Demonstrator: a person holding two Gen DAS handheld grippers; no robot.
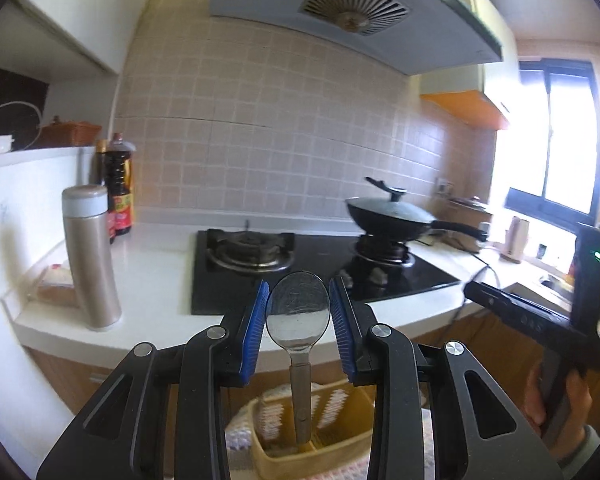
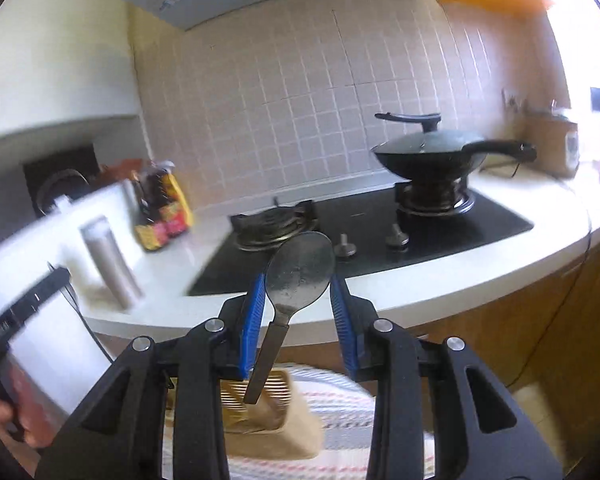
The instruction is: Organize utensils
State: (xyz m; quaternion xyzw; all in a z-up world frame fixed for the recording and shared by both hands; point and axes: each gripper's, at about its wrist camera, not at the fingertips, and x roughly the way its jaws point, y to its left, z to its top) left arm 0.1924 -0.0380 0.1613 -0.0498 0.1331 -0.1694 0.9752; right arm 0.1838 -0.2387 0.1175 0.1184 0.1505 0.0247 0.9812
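My left gripper (image 1: pixel 299 284) is shut on the bowl of a metal spoon (image 1: pixel 298 320). The spoon hangs upright, its handle pointing straight down over a yellow slotted basket (image 1: pixel 260 436). My right gripper (image 2: pixel 299 279) is likewise shut on a second, duller spoon (image 2: pixel 300 260) by its bowl. That spoon leans, with its handle slanting down-left above the same basket (image 2: pixel 288 432). Both spoons hang clear of the basket, in front of the counter. The right tool's body (image 1: pixel 540 320), held by a hand, shows at the right of the left wrist view.
A striped mat (image 2: pixel 340 412) lies under the basket. The white counter (image 1: pixel 148 280) carries a black gas hob (image 1: pixel 320 264), a lidded wok (image 1: pixel 392 216) on the right burner, a steel flask (image 1: pixel 90 256) and sauce bottles (image 1: pixel 118 192). Wooden cabinets run beneath it.
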